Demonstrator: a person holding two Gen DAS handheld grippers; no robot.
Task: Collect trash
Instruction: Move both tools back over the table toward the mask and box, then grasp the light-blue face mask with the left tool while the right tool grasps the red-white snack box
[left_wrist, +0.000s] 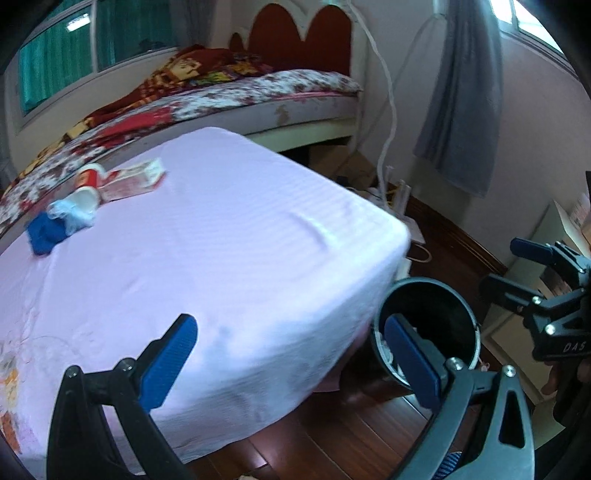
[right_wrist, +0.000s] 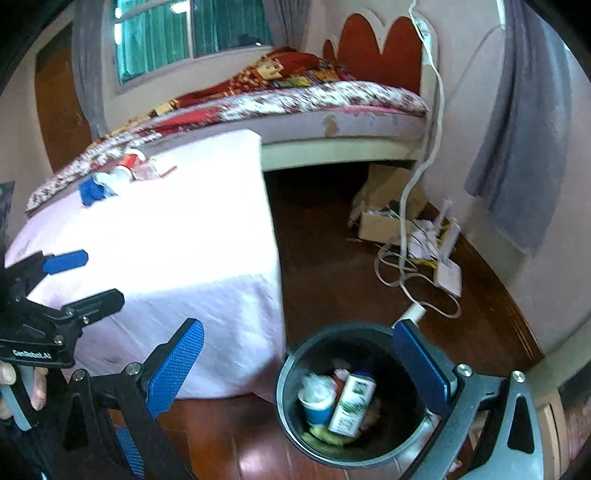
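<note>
Both my tongs empty, trash on tabletop and in bin

At 10 o'clock, 2 paper cups (left_wrist: 86, 188) lie on the tabletop (left_wrist: 221, 240); my left tongs (left_wrist: 291, 354) and right tongs (right_wrist: 299, 365) gape apart; bin (right_wrist: 291, 402) at 5 o'clock holds a carton (right_wrist: 351, 404).

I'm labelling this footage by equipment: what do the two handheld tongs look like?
Both match. The left tongs and right tongs have black, bolted frames with triangular cut-outs and flat, blue, textured fingers. White lettering marks each body. No cables show.
</note>
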